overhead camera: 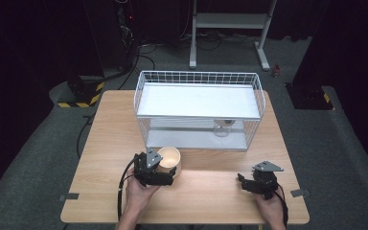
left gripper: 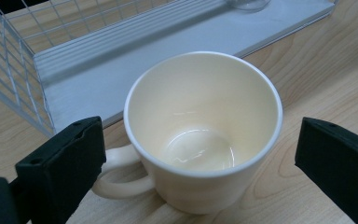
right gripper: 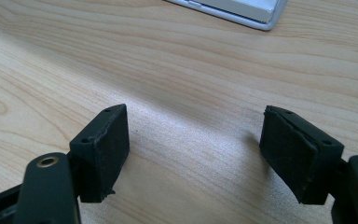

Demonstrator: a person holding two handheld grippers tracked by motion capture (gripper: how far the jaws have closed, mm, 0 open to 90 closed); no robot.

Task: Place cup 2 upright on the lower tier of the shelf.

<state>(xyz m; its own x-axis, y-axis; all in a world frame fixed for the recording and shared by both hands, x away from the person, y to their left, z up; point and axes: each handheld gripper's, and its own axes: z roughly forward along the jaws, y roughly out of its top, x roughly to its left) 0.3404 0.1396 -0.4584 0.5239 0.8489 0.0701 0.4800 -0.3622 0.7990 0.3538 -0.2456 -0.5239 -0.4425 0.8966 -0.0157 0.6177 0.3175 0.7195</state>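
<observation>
A cream mug is standing upright on the wooden table, just in front of the white wire rack and near the rack's front left corner. In the left gripper view the mug is sitting between the two black jaws, its handle pointing toward the left jaw, and it is empty inside.

The left gripper is resting close against the near side of the mug, and its jaws are standing wide apart with clear gaps to the mug's wall on the right; on the handle side the jaw is lying very near the handle, though whether it is touching is hard to tell. The pads are not pressing on the mug.

The right gripper is hovering over bare table well in front of the rack's right end, its jaws parted with nothing between them.

A clear glass is standing on the rack's lower shelf, toward the right, behind the wire front.
</observation>
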